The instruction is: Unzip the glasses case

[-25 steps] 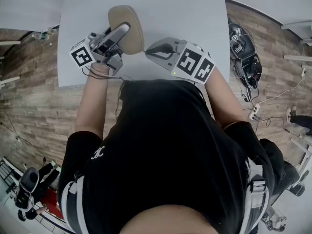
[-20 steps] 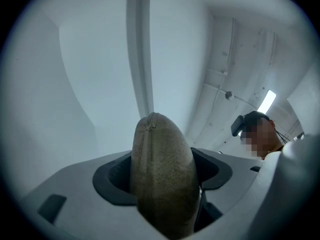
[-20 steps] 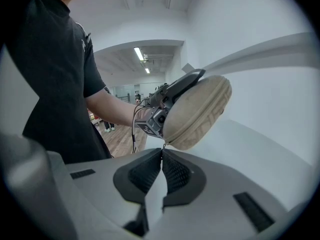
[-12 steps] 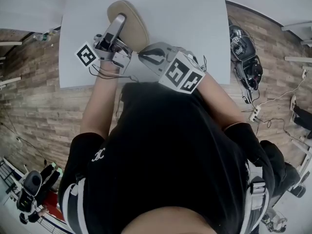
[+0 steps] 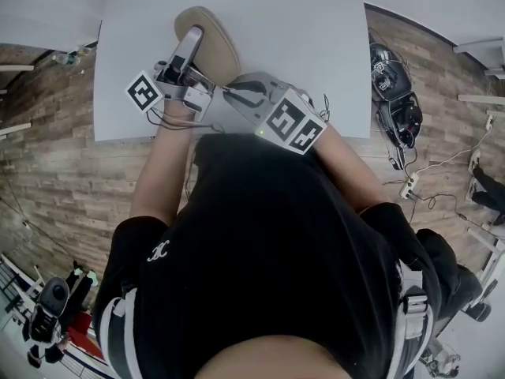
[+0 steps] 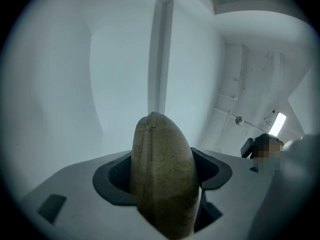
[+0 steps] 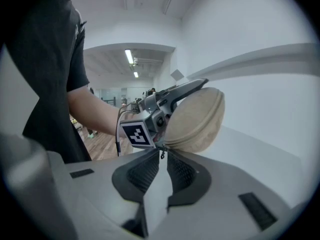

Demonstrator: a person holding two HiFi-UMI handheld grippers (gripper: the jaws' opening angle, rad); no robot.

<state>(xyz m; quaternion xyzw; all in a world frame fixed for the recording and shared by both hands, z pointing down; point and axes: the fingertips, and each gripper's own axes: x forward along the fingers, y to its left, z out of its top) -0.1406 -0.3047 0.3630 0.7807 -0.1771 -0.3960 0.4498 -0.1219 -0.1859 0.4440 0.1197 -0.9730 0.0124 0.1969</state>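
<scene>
Tan fabric covers the glasses case (image 5: pixel 211 50), clamped edge-up between the left gripper's (image 6: pixel 162 171) jaws at the upper left of the head view, over the white table (image 5: pixel 316 61). The right gripper (image 7: pixel 161 156) has its jaws together, seemingly pinching the small dark zipper pull (image 7: pixel 161 153) at the case's near end. Unzipping looks barely begun. Next, the pull must travel along the seam.

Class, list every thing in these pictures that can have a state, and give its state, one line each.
glasses case: zipped shut along the seam that shows, clamped on edge in the left gripper.
left gripper: jaws wide, shut on the glasses case.
right gripper: jaws together, pinching the zipper pull.
zipper pull: nipped between the right gripper's tips.
</scene>
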